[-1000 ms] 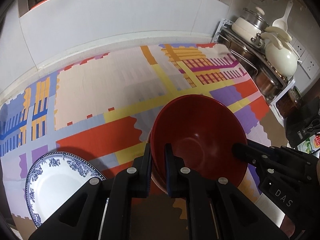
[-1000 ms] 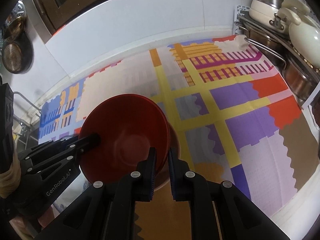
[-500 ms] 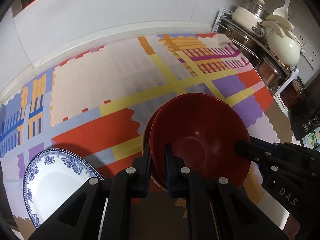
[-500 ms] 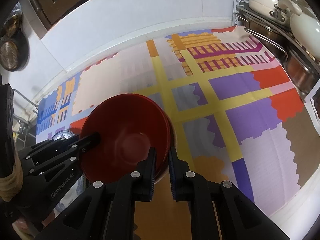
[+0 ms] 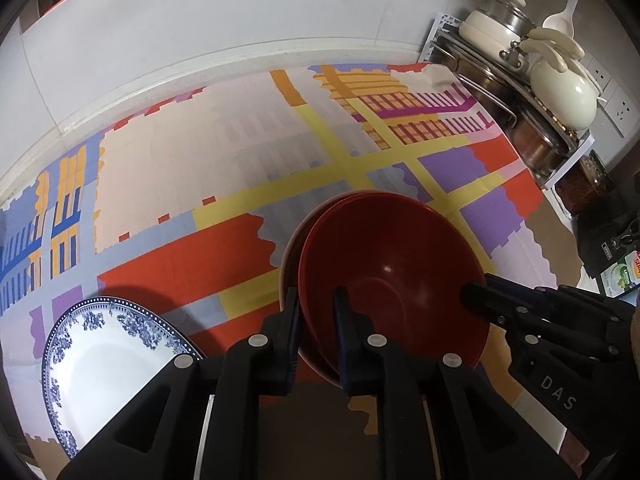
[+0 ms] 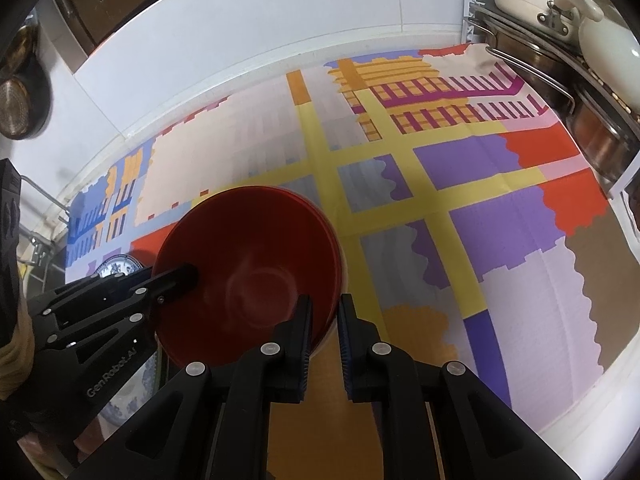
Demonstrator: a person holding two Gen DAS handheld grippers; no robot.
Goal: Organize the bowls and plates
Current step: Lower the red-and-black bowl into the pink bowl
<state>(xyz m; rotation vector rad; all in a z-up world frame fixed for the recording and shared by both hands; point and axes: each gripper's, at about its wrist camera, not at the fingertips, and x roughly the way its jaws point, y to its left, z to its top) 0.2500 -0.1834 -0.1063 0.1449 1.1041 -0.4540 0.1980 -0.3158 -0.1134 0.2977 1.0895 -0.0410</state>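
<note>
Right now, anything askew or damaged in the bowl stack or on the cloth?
Nothing damaged or spilled. The red bowls sit nested but slightly offset, a lighter rim showing on the left. Left gripper and right gripper each pinch the rim. The blue-and-white plate lies apart, intact.

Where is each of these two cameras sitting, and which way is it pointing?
Left wrist: sits on the left gripper, looks forward and down at the red bowls and the blue-and-white plate; its own fingers and the right gripper show.
Right wrist: sits on the right gripper, looks down at the bowls from their other side; the left gripper shows.
Shared: bowls, plate, patterned cloth, pot rack.
</note>
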